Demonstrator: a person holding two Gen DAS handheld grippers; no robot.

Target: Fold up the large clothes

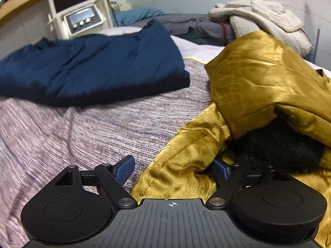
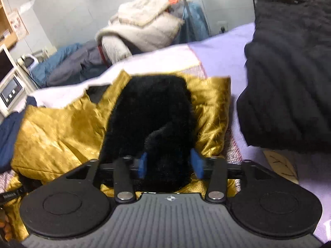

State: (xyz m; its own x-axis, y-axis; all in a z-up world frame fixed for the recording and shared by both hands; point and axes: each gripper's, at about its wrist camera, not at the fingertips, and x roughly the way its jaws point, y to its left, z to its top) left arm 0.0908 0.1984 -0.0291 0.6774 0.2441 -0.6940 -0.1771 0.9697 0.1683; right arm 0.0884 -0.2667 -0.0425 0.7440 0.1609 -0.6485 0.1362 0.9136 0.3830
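Observation:
A shiny gold jacket (image 1: pixel 254 78) with a black furry lining (image 1: pixel 275 144) lies crumpled on the bed at the right of the left wrist view. My left gripper (image 1: pixel 172 169) stands open at its near edge, with a fold of gold fabric lying loosely between the wide blue pads (image 1: pixel 124 171). In the right wrist view the gold jacket (image 2: pixel 55 132) is spread out, and its black furry part (image 2: pixel 151 111) runs down the middle. My right gripper (image 2: pixel 170 165) is open, and the fur fills the gap between its pads (image 2: pixel 197 164).
A folded navy garment (image 1: pixel 93 68) lies on the striped mauve bedspread (image 1: pixel 86 136) at the left. A black fuzzy blanket (image 2: pixel 289 78) lies at the right. Cream blankets (image 2: pixel 142 26) are piled at the back, and a white machine with a screen (image 1: pixel 76 10) stands beside the bed.

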